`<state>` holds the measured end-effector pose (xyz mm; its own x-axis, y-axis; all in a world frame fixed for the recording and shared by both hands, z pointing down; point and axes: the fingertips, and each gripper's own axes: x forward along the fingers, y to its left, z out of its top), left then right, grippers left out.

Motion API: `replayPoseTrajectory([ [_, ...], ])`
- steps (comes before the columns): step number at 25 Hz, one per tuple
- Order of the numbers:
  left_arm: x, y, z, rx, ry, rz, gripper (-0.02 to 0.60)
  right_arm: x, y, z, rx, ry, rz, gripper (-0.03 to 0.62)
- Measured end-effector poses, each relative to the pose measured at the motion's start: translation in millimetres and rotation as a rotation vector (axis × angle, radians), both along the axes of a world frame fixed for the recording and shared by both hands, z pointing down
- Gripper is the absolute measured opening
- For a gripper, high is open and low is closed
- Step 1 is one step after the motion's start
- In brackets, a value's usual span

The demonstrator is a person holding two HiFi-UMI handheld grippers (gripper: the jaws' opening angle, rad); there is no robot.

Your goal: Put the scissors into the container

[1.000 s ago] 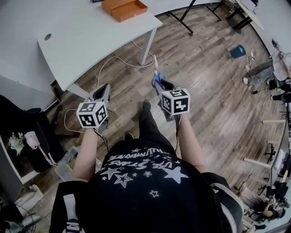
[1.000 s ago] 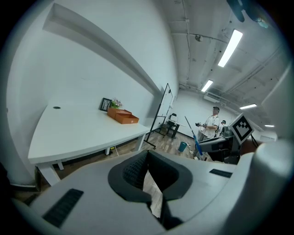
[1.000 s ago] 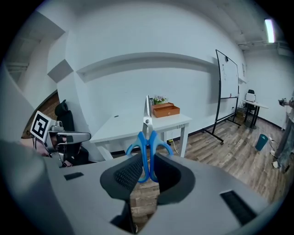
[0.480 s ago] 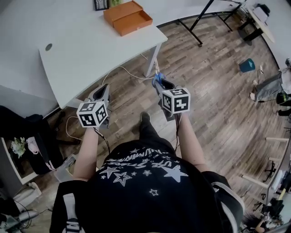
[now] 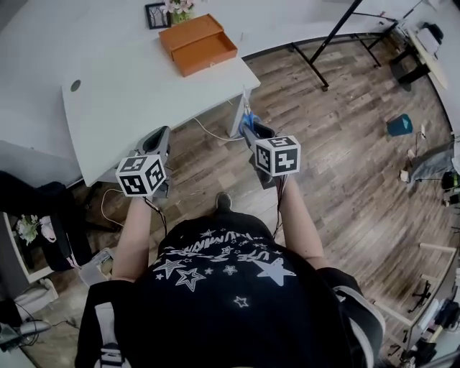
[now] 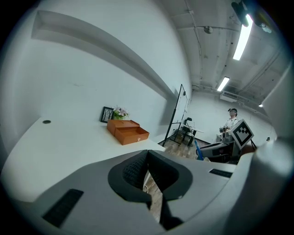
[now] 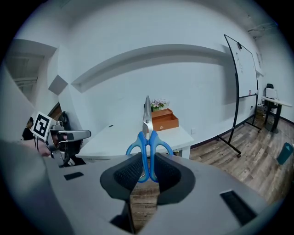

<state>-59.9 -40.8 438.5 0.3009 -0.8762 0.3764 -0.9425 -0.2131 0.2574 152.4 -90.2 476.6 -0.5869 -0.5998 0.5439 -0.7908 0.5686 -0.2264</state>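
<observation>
Table: a white rectangular tabletop (image 5: 129,79) on white legs filled the upper left of the head view.
Hole: a small round grey cable hole (image 5: 75,85) sat in the tabletop near its left edge.
Container: an orange open-topped container (image 5: 198,43) lay near the table's far right corner, its two shallow halves side by side.
Frame: a small black-framed picture (image 5: 157,15) stood just behind the container.
Flowers: a small bunch of pale flowers (image 5: 180,8) stood beside the frame.
Floor: brown wood planks (image 5: 338,165) ran under and beside the table.
Cable: a thin white cable (image 5: 208,133) curled over the planks near the table's leg.
Bin: a small teal bin (image 5: 399,125) stood on the planks, well apart from the table.
</observation>
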Motion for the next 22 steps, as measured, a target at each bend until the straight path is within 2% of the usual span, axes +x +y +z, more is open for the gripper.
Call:
replayPoseTrajectory([
  [8,16,-43,-2,0.019,-0.015,-0.06,0.02,26,-42,11,0.0,0.016,-0.055,0.1],
  [22,3,-78,32,-0.044,0.013,-0.097,0.018,10,-80,45,-0.059,0.067,-0.104,0.1],
])
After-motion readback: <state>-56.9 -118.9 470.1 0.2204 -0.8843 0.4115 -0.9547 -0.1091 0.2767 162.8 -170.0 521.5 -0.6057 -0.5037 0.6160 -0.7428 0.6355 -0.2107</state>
